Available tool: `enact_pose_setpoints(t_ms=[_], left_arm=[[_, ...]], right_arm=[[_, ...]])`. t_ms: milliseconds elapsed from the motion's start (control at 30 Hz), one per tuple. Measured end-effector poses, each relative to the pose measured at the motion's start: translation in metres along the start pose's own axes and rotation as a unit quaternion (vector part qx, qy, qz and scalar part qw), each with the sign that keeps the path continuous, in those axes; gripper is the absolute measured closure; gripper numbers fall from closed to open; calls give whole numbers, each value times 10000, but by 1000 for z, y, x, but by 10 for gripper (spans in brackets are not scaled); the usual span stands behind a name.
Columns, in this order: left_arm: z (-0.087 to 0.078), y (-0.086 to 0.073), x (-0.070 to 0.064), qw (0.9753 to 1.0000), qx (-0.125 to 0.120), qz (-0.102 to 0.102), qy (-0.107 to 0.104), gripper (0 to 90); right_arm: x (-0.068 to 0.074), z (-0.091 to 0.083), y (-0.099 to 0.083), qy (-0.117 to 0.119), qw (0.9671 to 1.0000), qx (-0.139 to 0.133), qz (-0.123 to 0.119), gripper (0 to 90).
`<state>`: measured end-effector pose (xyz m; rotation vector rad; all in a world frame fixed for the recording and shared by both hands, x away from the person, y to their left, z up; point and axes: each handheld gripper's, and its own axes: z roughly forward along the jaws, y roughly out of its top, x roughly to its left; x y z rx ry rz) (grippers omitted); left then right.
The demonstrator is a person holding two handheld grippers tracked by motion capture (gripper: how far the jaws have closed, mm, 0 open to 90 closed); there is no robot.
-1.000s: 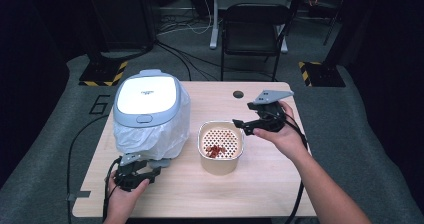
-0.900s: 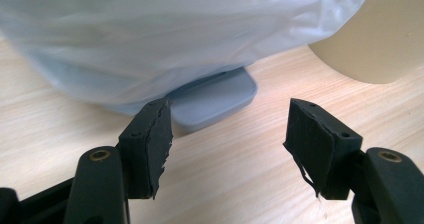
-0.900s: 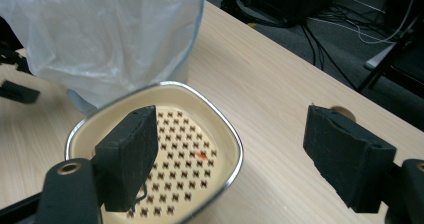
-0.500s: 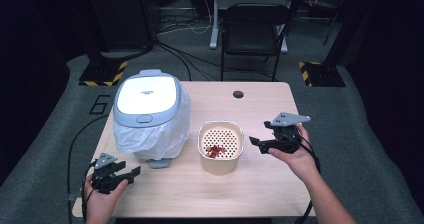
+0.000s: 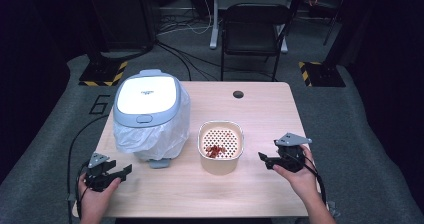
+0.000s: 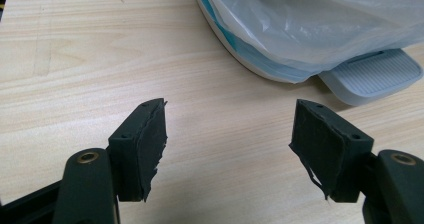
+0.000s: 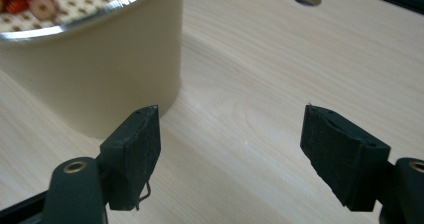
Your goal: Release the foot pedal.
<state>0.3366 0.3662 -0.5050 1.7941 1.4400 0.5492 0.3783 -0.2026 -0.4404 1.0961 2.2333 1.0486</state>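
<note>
A cream round container point(image 5: 221, 150) with a perforated insert holding red scraps point(image 5: 215, 150) stands mid-table; its wall point(image 7: 95, 69) rises just left of my right gripper's jaws. A white pedal bin point(image 5: 147, 115) with a plastic liner sits at the left; its liner point(image 6: 320, 24) and grey pedal point(image 6: 372, 76) lie ahead of my left gripper. My left gripper point(image 5: 121, 172) point(image 6: 227, 151) rests low at the table's front left, open and empty. Near the front right, my right gripper point(image 5: 264, 159) point(image 7: 230, 151) is open and empty, right of the container.
The wooden table point(image 5: 260, 114) has a round cable hole point(image 5: 238, 94) near its far edge. A black folding chair point(image 5: 252, 31) stands behind the table. Cables trail over the grey floor point(image 5: 75, 134) at the left.
Both grippers have drawn back toward the near edge of the table. The right gripper has moved down and away from the container; the left has moved away from the bin's pedal.
</note>
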Motion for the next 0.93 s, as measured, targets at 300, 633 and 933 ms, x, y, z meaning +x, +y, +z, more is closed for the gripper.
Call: enact_pose_setpoints(t_ms=[300,633,933], left_arm=[[7,-3,-2,9996,79,265,13,298],[15,-5,-4,9979,179,615,-61,267],[25,-6,-2,9962,-22,864,-58,266]], right_arm=[[-3,8,-32,-100,9994,-88,333,239],[-11,24,-62,-78,9989,-129,454,233],[-15,37,-72,-44,9982,23,596,213]])
